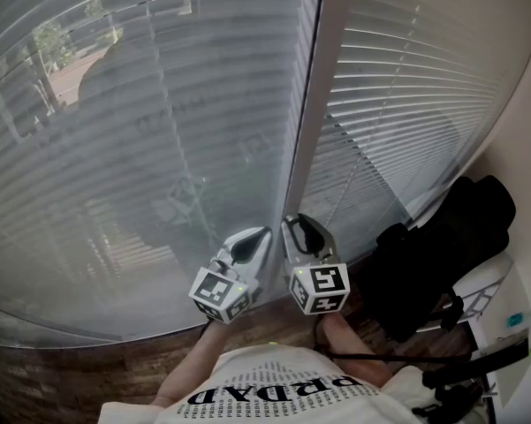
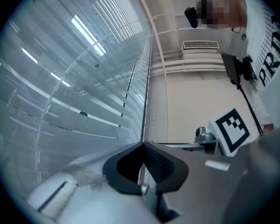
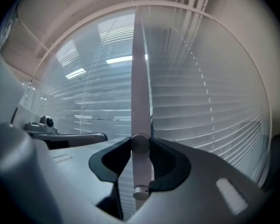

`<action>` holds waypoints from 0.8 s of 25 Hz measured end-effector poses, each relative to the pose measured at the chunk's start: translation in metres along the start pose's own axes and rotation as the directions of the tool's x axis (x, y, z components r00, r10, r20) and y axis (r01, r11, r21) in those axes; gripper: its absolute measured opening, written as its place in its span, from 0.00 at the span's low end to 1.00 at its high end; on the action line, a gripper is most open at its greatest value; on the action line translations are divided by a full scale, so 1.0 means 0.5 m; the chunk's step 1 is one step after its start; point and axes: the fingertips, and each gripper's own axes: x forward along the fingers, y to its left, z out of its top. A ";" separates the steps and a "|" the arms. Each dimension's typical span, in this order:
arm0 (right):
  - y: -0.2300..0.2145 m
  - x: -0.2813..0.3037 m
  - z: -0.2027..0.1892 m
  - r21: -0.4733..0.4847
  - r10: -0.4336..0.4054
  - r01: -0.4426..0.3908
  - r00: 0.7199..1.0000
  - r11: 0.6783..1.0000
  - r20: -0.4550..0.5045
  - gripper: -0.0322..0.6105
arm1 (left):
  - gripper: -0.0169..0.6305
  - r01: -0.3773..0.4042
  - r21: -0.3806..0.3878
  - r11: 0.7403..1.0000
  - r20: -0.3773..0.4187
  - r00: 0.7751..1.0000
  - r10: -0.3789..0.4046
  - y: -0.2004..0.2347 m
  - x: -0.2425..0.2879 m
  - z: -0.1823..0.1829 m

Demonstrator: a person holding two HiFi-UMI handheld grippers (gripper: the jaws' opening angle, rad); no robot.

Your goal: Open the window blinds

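Left blind (image 1: 141, 131) and right blind (image 1: 406, 87) hung side by side, window post (image 1: 314, 104) between them. Left tongs (image 1: 258, 237) and right tongs (image 1: 305, 228) sat next to each other, low, just before the post's foot. Wand (image 3: 140, 101) stood upright between the right tongs' jaws. Bag (image 1: 433, 246) sat right of the tongs, below the right blind. Floor (image 1: 88, 369) ran under the blinds.

The person's white shirt (image 1: 274, 394) carries the only readable print: large dark letters starting "PRD". The smaller lines beneath are illegible.

The blinds (image 1: 159, 148) bar the front, a black bag (image 1: 435, 253) crowds the right
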 end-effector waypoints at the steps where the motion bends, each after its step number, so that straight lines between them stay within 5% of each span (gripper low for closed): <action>1: 0.000 0.000 0.000 -0.022 0.001 -0.001 1.000 1.000 -0.002 0.26 | 0.02 0.002 0.000 1.000 0.005 1.000 -0.002 0.000 -0.001 0.000; 7: 0.013 -0.010 0.010 -0.267 0.016 -0.026 0.999 0.963 -0.039 0.26 | 0.02 0.024 0.000 1.000 0.001 1.000 -0.024 -0.005 0.000 -0.004; 13: 0.031 -0.005 0.009 -0.599 -0.011 -0.035 0.997 0.800 -0.074 0.27 | 0.02 0.027 -0.003 1.000 -0.002 1.000 -0.027 -0.009 0.000 -0.008; 16: 0.032 -0.002 0.002 -0.670 -0.019 -0.037 0.997 0.742 -0.076 0.27 | 0.02 0.029 -0.003 1.000 0.004 1.000 -0.029 -0.010 0.000 -0.011; 20: 0.030 0.000 -0.001 -0.686 -0.028 -0.032 0.997 0.727 -0.076 0.26 | 0.02 0.015 -0.002 1.000 0.005 1.000 -0.015 -0.009 0.001 -0.005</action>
